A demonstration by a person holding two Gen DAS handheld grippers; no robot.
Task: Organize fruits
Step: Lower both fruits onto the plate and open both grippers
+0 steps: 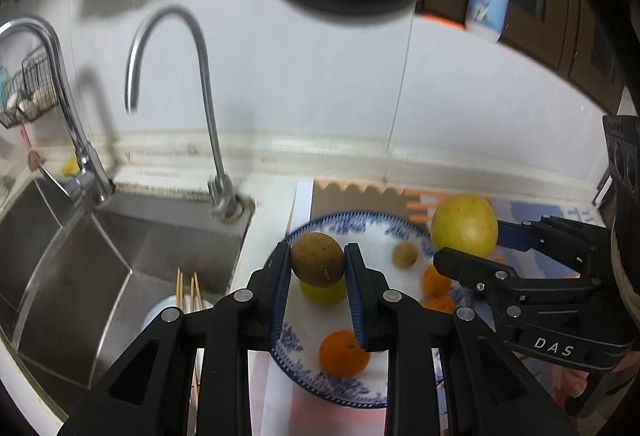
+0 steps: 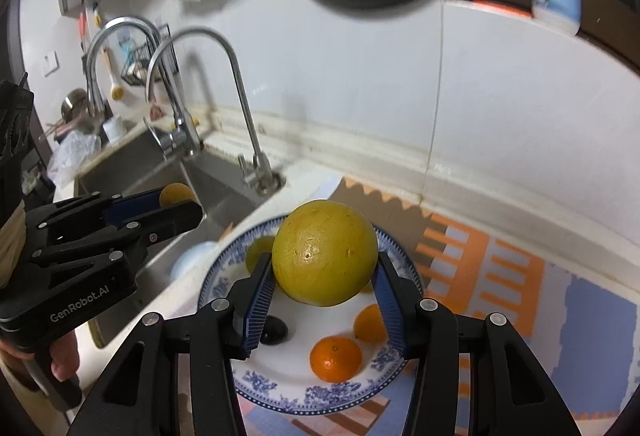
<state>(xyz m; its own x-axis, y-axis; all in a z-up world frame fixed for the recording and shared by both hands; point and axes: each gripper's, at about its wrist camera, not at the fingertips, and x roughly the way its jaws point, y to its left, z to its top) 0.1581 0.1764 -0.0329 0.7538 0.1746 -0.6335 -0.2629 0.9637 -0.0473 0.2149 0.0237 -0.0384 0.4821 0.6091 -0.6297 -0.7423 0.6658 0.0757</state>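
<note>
My left gripper pinches a small round brown fruit with rough, dull skin, above the blue-patterned plate. My right gripper pinches a big yellow fruit, smooth and spotted, over the same plate, where a glossy orange mandarin lies on the white glazed middle.

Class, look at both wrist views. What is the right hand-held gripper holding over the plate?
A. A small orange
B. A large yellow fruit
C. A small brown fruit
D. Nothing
B: the right hand-held gripper has its pads pressed on either side of the large yellow fruit above the plate; the small brown fruit is in the left hand-held gripper.
</note>
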